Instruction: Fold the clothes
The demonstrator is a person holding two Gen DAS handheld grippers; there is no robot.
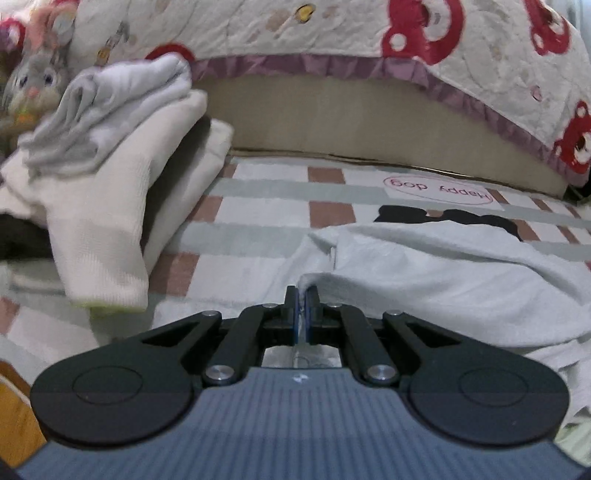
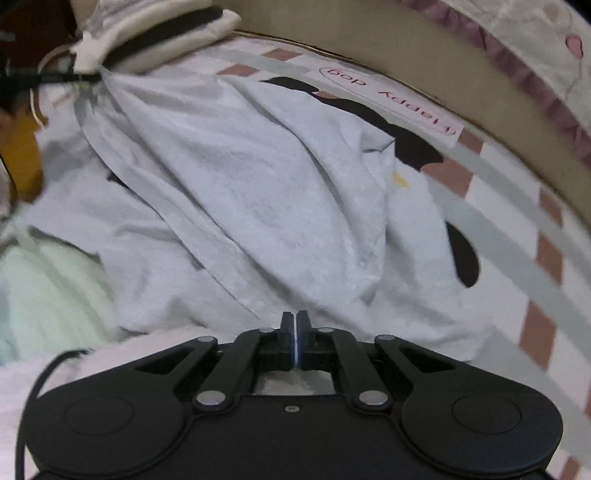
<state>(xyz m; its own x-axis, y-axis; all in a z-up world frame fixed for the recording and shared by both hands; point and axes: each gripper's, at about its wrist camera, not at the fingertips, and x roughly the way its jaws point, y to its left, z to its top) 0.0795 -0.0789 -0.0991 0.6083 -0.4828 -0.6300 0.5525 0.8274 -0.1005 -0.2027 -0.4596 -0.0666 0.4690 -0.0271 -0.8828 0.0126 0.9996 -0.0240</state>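
A pale blue-white garment [image 2: 236, 177] is found lying loose and creased on the bed sheet [image 1: 258, 206], a checked sheet printed with a dark dog figure and a "Happy dog" label [image 1: 439, 190]. The cloth is gathered into long ridges that run diagonally away from the right hand-held gripper [image 2: 296, 332] toward the far left, where a bunched corner appears held by the other tool.

In the left wrist view, the left hand-held gripper [image 1: 303, 295] is seen closed on an edge of the garment, with cloth pinched between the pads. The bulk of the garment lies ahead and to the right of it. The right hand-held gripper is seen with jaws brought together, a thin pale sliver between the pads; a near hem is judged to be clamped, though this is not fully settled.

Both grippers are at the garment; neither is the nearer. The span between the two held points is judged to be the axis on which any fold would turn.

Beyond, to the left, a stack of clothes [image 1: 110, 173] rests on the bed, partly blurred. A quilt [image 1: 332, 33] and a soft toy rabbit [image 1: 35, 79] are noted behind. No containers are seen.
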